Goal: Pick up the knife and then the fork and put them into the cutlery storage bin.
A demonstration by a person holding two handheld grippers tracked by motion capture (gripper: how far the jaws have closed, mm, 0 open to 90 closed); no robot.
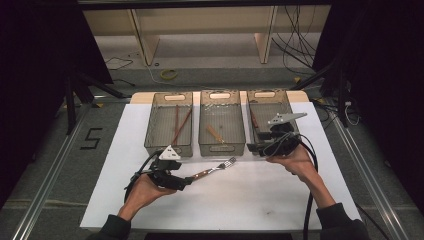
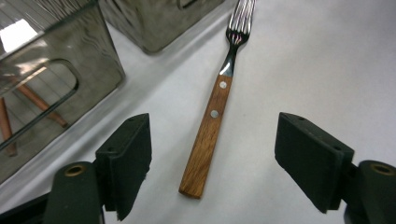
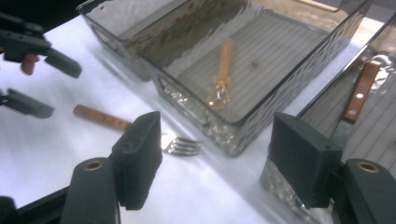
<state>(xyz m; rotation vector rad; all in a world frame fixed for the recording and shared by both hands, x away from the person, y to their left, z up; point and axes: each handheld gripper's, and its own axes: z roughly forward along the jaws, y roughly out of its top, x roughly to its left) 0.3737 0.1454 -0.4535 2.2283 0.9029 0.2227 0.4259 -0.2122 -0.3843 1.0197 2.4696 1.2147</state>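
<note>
Three clear bins lined up at far edge of white worktop (image 1: 250, 195): left bin (image 1: 169, 122) with chopsticks (image 1: 181, 125), middle bin (image 1: 221, 121) with wooden-handled utensil (image 3: 223, 74), right bin (image 1: 267, 117) with another wooden-handled piece (image 3: 357, 93). Fork (image 2: 215, 108) flat on worktop just in front of bins, wooden handle toward left tongs (image 2: 212, 163), tines pointing away. Left tongs spread wide, straddling handle end, not touching. Right tongs (image 3: 217, 158) spread wide, empty, at near edge of right bin.
</note>
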